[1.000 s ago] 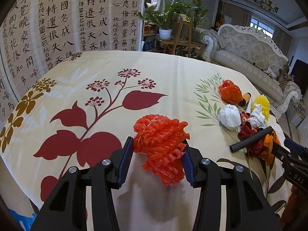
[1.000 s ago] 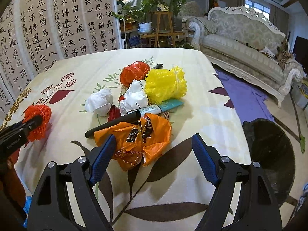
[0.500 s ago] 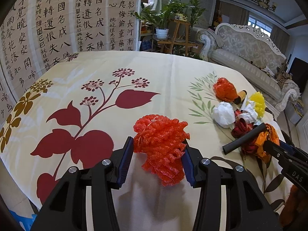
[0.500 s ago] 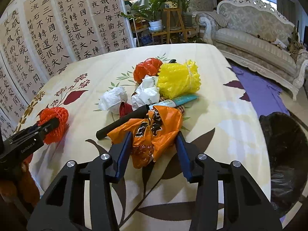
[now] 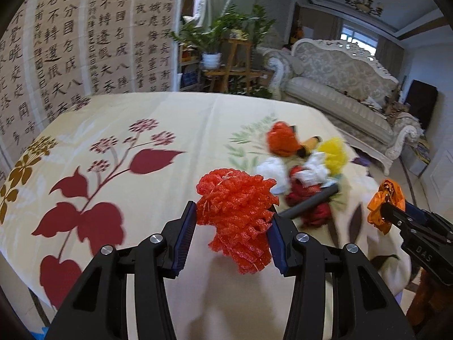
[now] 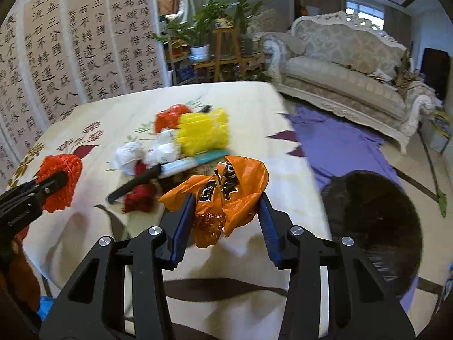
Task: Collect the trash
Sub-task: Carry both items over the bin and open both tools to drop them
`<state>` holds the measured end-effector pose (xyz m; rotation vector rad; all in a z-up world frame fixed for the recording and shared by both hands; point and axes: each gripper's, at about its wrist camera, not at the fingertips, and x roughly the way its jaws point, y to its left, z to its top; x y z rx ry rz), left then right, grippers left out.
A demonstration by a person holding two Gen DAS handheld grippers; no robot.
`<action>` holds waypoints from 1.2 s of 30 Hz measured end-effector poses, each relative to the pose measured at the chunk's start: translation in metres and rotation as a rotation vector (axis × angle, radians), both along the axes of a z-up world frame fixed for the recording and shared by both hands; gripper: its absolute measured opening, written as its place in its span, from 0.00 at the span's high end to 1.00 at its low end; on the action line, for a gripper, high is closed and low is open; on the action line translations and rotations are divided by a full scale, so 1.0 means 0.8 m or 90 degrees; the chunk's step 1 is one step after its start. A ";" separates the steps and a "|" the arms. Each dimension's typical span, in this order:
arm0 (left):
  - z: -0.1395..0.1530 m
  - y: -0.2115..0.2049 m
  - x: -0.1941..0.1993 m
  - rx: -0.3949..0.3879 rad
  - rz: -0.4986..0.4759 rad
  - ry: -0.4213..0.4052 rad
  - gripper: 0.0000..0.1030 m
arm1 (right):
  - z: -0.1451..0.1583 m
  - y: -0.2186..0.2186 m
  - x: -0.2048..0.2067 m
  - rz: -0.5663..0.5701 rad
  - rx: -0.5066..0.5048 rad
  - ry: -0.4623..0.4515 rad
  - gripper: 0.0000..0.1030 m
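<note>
My left gripper (image 5: 232, 226) is shut on a red foam net (image 5: 237, 215), held just above the floral tablecloth (image 5: 127, 130). My right gripper (image 6: 225, 215) is shut on a crumpled orange plastic bag (image 6: 226, 195), lifted off the cloth. Each gripper shows in the other view: the left gripper (image 6: 56, 181) with the red net (image 6: 59, 178) at the left edge, the right gripper (image 5: 388, 212) with the orange bag (image 5: 386, 201) at the right edge. A trash pile (image 6: 181, 141) lies mid-table: yellow foam net (image 6: 203, 133), white wads, red pieces, a black stick (image 6: 133, 182), a teal tube.
A dark round bin (image 6: 371, 226) stands on the floor right of the table, beside a purple rug (image 6: 334, 144). A pale sofa (image 6: 339, 73) lines the far right. A calligraphy screen (image 5: 70, 42) and potted plants (image 5: 220, 36) stand behind the table.
My right gripper closed on the orange bag and raised it off the cloth. Both grippers shifted, with the pile now sitting further left and lower in the views. The left grip is unchanged.
</note>
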<state>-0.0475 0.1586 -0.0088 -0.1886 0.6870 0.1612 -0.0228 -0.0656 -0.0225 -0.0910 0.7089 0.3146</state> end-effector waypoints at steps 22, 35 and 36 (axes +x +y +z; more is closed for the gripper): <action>0.019 -0.247 0.074 0.032 -0.277 -0.030 0.54 | -0.016 -0.221 0.012 -0.257 0.000 -0.007 0.57; 0.006 -0.336 0.114 0.061 -0.340 -0.019 0.54 | -0.026 -0.288 0.037 -0.297 0.027 -0.011 0.57; 0.005 -0.342 0.116 0.063 -0.342 -0.021 0.53 | -0.027 -0.292 0.039 -0.298 0.031 -0.012 0.57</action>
